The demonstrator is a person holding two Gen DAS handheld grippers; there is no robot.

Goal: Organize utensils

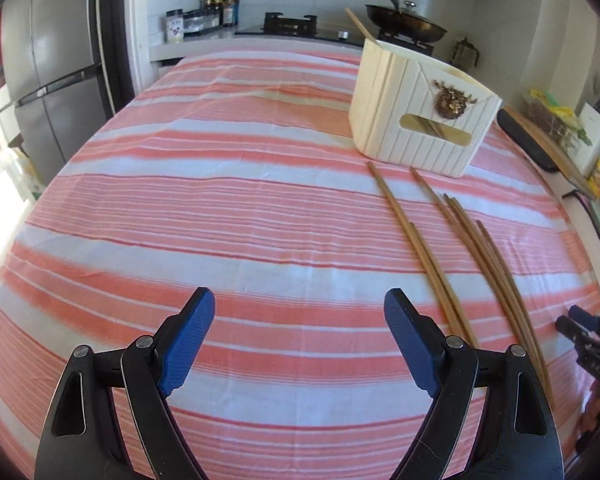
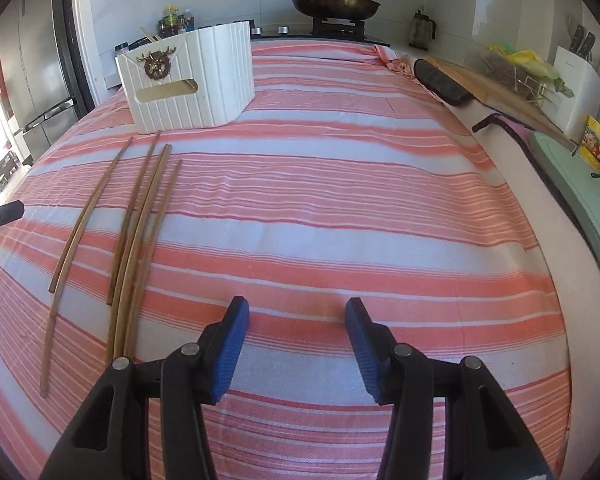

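My left gripper (image 1: 300, 308) spread wide, holding nothing, over striped cloth (image 1: 180, 200). My right gripper (image 2: 298, 316) likewise parted, empty. Chopsticks (image 1: 456, 248) loose beside white holder (image 1: 416, 120); one chopstick (image 1: 360, 26) stands inside. Bare cloth ahead to stove edge (image 2: 320, 34).

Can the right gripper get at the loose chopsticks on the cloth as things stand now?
Probably yes. The right gripper is open and empty, and the chopsticks lie bare on the striped cloth just to its left, with nothing between them. The white box stands beyond them.
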